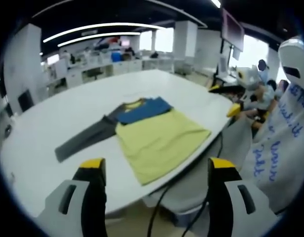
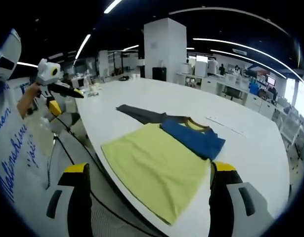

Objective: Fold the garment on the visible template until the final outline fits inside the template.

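A yellow, blue and grey garment (image 1: 152, 136) (image 2: 164, 155) is laid flat on the white worktop (image 1: 58, 128) (image 2: 240, 143). Both grippers' (image 1: 156, 170) (image 2: 152, 175) jaws are held wide apart, empty.

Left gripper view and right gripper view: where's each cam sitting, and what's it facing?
Left gripper view: rides the left gripper, back from the white table's edge, facing the yellow, blue and grey long-sleeved garment; own yellow-tipped jaws at bottom, apart.
Right gripper view: rides the right gripper, at the table edge, facing the garment from another side; own jaws at bottom, apart.
Shared: garment, table, and another person's gripper.
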